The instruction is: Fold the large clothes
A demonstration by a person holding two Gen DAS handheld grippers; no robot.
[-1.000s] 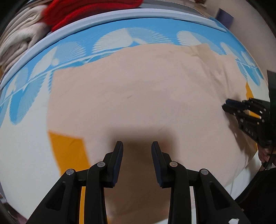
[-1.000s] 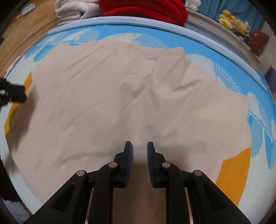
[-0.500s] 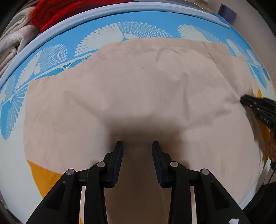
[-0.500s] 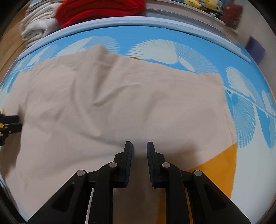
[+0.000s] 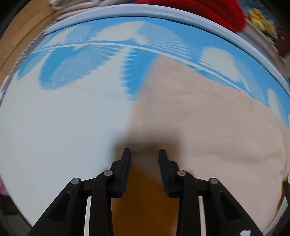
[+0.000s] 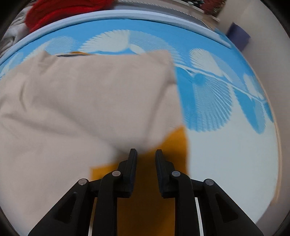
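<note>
A large beige garment [image 5: 208,127] lies spread flat on a blue, white and orange patterned surface [image 5: 63,118]. My left gripper [image 5: 144,155] is open and empty, low over the garment's near left corner. In the right wrist view the garment [image 6: 81,101] fills the left half. My right gripper [image 6: 144,156] is open and empty at the garment's near right corner, over an orange patch [image 6: 174,145].
A pale raised rim [image 5: 181,16] bounds the far side of the surface. Red clothing [image 6: 59,9] and whitish folded clothes [image 5: 76,7] are piled behind it. Yellow toys [image 5: 261,20] sit at the far right. A dark blue object [image 6: 237,35] stands by the wall.
My left gripper has swung left to the garment's left edge. My right gripper has swung right to its right edge and its jaws have opened wider. Neither gripper shows in the other's view now.
</note>
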